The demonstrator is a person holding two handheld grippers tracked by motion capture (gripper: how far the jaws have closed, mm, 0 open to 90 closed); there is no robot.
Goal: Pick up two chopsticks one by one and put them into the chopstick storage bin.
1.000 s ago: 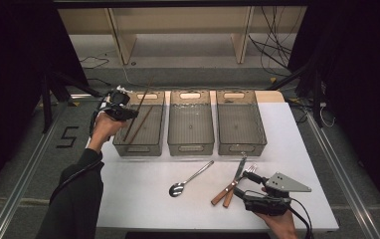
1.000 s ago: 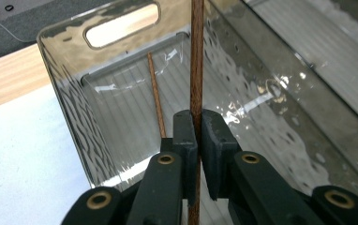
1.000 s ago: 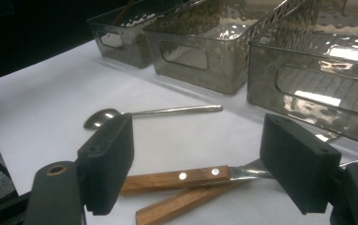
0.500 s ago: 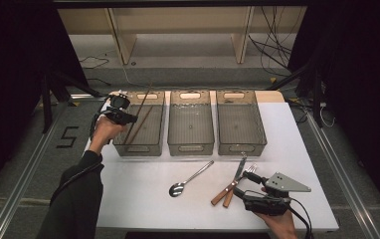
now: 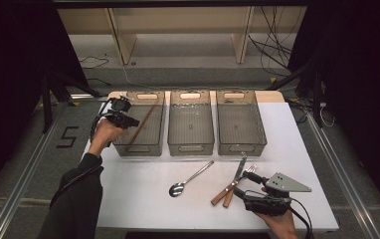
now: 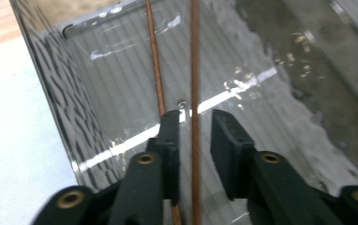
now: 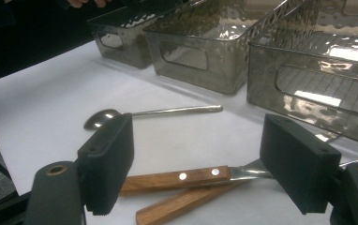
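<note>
three clear bins sit in a row at the far side of the white table (image 5: pixel 143 199), and the work in hand is dropping the chopsticks (image 5: pixel 142 124) into the left bin (image 5: pixel 155 144). the left gripper (image 5: pixel 128 121) hangs over that bin's near-left corner; its jaws have just been opening, and in the left gripper view the thin brown sticks (image 6: pixel 195 93) stand in the gap with the pads no longer pinching them. to finish well, i judge the jaws should spread a touch wider and lift straight up, so neither stick drags out over the wall. the middle bin (image 5: pixel 190 144) and right bin (image 5: pixel 257 144) look empty. at the near right, the right gripper (image 5: pixel 251 188) rests with jaws spread wide, grasping nothing, around the wooden-handled knife (image 5: pixel 233 181) and fork (image 5: pixel 238 183). left of these lies the spoon (image 5: pixel 190 178).
</note>
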